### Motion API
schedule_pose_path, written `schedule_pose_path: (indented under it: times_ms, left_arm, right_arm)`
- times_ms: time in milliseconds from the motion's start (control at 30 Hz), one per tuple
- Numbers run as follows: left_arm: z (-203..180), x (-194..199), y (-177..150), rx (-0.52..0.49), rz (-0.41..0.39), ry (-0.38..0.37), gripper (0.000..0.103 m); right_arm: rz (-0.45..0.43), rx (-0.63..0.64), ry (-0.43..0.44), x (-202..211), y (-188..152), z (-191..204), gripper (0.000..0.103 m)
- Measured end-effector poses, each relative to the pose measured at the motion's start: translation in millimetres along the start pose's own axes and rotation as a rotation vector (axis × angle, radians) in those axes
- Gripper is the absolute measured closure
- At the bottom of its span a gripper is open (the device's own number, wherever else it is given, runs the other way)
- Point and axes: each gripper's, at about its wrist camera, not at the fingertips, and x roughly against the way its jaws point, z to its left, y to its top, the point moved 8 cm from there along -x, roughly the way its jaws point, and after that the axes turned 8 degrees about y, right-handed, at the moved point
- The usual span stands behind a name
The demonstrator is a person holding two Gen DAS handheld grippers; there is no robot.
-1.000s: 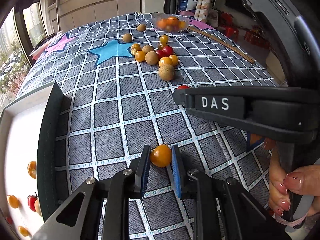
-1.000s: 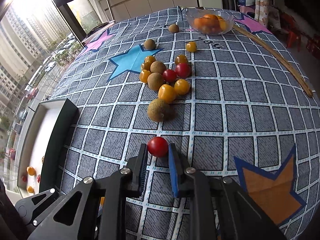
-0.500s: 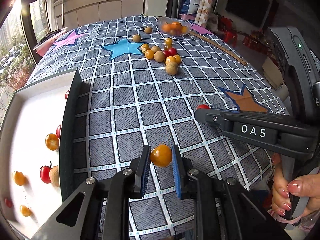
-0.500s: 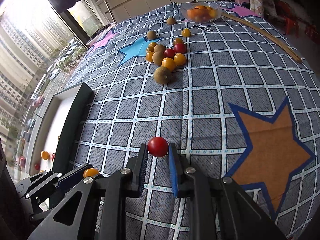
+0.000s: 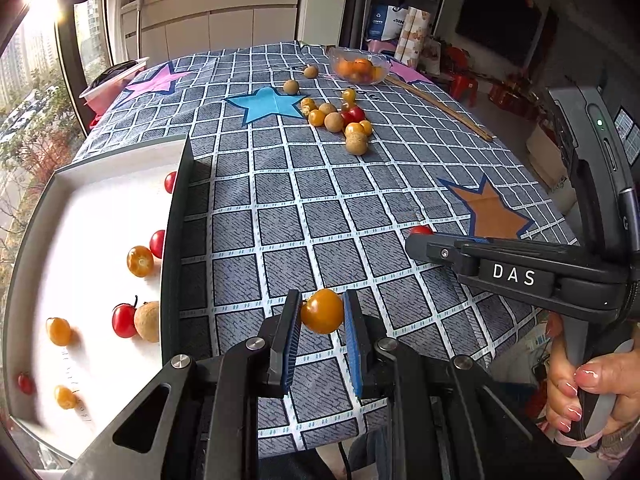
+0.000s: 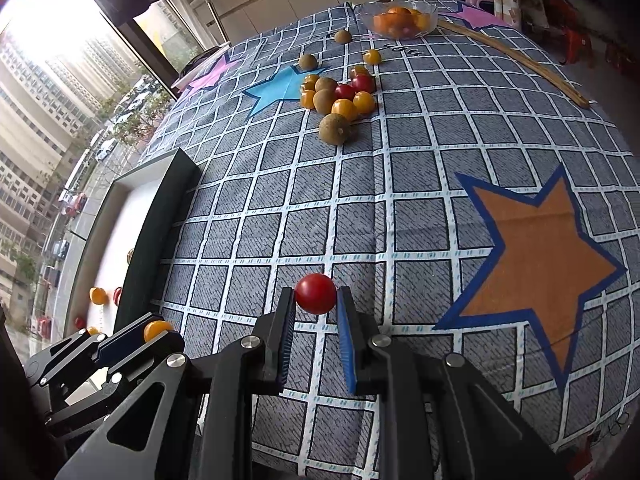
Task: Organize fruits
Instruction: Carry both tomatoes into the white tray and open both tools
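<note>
My left gripper is shut on an orange cherry tomato and holds it above the cloth, just right of the white tray. My right gripper is shut on a red cherry tomato above the cloth near the front edge. It also shows in the left wrist view with the red tomato at its tip. The left gripper shows in the right wrist view with the orange tomato. The tray holds several red and orange tomatoes and a brown fruit.
A cluster of tomatoes and brown fruits lies mid-table on the checked cloth. A glass bowl of oranges stands at the far edge, a wooden stick to its right. The tray's black wall stands upright along its right side.
Both grippers have pulled back from the fruit cluster toward the near edge of the table, each still holding its tomato. More of the tray has come into the left wrist view.
</note>
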Motion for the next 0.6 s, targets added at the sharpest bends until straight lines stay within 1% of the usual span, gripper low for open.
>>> schedule_pose_path:
  times_ms: [333,600]
  left_arm:
    - [20,17,-1,0.035,-0.039,0.004,0.081]
    - [50,28,-3,0.086,-0.066,0.018,0.081]
  right_arm:
    - [0.006,0.041,-0.012,2,-1,24,0.081]
    - [0.021,0.091,-0.005,-5,2,55,0.081]
